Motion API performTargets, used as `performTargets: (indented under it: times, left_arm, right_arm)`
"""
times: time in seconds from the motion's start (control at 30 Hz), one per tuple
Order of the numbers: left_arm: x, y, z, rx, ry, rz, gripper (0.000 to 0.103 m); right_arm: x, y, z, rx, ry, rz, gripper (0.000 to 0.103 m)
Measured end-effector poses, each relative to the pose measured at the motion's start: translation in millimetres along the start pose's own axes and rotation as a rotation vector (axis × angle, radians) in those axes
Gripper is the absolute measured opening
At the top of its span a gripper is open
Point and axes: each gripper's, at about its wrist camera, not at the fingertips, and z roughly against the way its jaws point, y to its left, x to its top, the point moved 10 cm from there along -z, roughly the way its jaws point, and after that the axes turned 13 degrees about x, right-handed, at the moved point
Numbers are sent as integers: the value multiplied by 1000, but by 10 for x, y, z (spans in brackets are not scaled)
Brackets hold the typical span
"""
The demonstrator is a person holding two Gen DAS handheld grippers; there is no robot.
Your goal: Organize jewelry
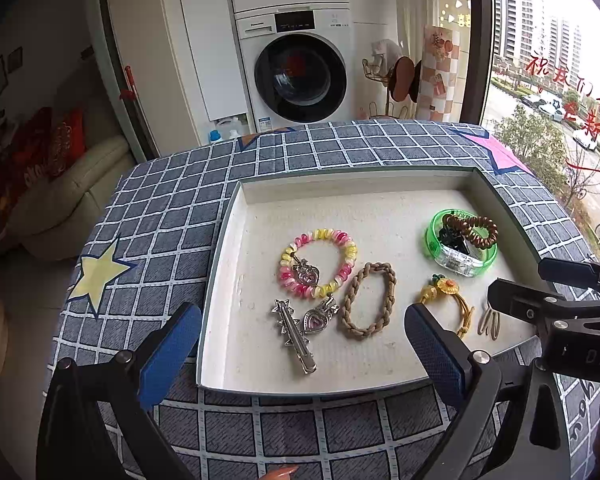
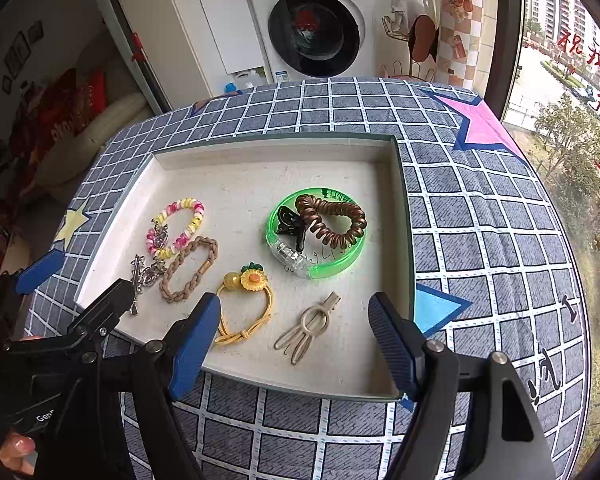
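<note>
Right wrist view, left tool (image 2: 80, 292) hides star clip (image 2: 137, 280) partly

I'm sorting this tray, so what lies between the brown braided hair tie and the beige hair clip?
The yellow flower hair tie lies between them, clearest in the right wrist view.

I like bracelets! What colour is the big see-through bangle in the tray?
Bright green bangle, clearest in the right wrist view.

The left gripper (image 1: 302, 346) is hanging wide open, angled downward, gripping nothing; the right gripper (image 2: 294, 340) is pointing down too, jaws apart (blue pads bare).
</note>
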Motion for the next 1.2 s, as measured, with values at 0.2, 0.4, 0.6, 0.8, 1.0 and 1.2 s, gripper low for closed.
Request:
performTargets:
  times: [0.2, 0.4, 0.6, 0.8, 1.0, 1.2]
  left_arm:
    - [-53, 68, 51, -5, 6, 12, 103]
    - [-130, 190, 59, -7, 22, 37, 103]
    - [-240, 279, 85, -7, 33, 50, 103]
    - [-356, 320, 99, 9, 43, 46, 103]
    - [-451, 328, 133, 10, 52, 43, 103]
    - [-517, 315, 236, 12, 40, 35, 103]
  right_arm:
    - [-42, -20, 54, -13, -6, -11, 83]
    - [-68, -49, 104, -10, -19, -24, 84]
    - [-84, -24, 168, -14, -63, -4, 103]
    - [-180, -49, 157, -12, -27, -32, 103]
    - [-326, -107, 110, 1, 24, -77, 103]
    - [-397, -74, 184, -21, 12, -46, 103]
